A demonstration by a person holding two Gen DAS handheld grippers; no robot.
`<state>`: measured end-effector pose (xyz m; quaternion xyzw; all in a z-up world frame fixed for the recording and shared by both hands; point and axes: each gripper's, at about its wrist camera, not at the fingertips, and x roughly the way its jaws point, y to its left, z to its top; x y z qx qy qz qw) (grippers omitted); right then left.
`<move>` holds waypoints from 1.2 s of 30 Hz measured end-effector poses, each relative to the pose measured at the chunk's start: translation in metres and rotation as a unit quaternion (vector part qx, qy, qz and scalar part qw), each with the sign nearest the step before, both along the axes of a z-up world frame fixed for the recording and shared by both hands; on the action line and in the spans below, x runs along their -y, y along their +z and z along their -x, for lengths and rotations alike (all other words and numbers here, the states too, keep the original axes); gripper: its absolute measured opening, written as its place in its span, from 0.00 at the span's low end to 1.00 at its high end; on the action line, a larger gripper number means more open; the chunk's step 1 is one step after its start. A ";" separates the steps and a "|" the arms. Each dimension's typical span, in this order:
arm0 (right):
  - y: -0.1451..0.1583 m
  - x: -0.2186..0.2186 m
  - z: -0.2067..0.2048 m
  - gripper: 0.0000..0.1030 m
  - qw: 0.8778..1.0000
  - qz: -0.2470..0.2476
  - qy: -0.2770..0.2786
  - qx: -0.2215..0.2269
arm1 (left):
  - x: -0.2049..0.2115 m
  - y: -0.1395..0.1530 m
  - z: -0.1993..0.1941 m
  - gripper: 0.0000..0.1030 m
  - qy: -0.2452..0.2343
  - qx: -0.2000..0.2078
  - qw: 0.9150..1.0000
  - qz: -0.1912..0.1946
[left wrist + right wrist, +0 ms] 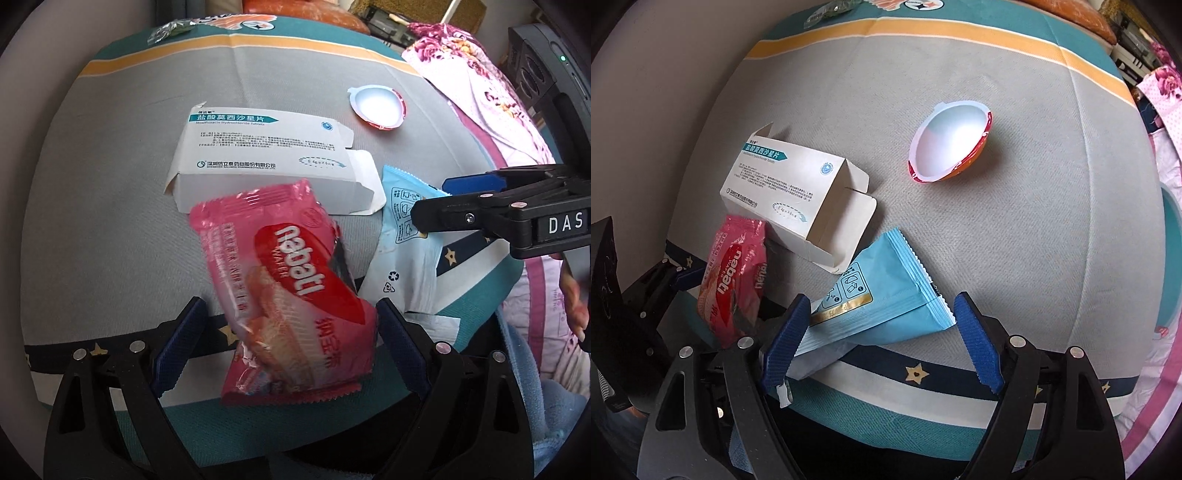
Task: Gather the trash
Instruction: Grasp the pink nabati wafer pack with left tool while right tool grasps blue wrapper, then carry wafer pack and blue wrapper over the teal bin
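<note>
left wrist view: pink crinkly nabati wafer wrapper [291, 295] sits between my left gripper [288, 347] pads, fingers spread wide, not clamped; whether wrapper rests on cushion or leans on pads, cannot tell. right wrist view: my right gripper [882, 339] also spread, straddling light-blue foil sachet [882, 299] at near edge of grey striped cushion [1015, 229]. white cardboard medicine box [790, 192] mid-cushion, red-rimmed white plastic cup half [949, 144] toward far right. risk: slick film slips out on closing; sachet overhangs edge, nudge could drop it.
</note>
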<state>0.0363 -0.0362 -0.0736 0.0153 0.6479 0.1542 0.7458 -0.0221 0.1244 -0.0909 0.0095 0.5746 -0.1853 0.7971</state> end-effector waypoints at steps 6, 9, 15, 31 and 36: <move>-0.005 0.003 0.001 0.71 1.000 -0.003 -0.001 -0.002 | 0.000 0.003 0.004 0.64 -0.002 0.023 1.000 -0.012; -0.001 0.011 0.003 0.71 1.000 0.005 -0.014 0.004 | -0.004 0.005 0.002 0.55 0.007 0.021 1.000 0.003; 0.011 0.037 0.007 0.72 0.998 -0.001 -0.058 0.007 | 0.002 0.007 -0.004 0.52 -0.001 0.022 1.000 0.008; -0.012 0.012 0.012 0.49 0.998 -0.028 -0.044 -0.036 | -0.020 0.006 -0.007 0.52 0.032 0.014 0.999 0.031; -0.006 0.019 0.013 0.33 0.999 -0.034 -0.027 -0.018 | -0.014 0.011 -0.006 0.52 0.029 0.012 0.999 0.038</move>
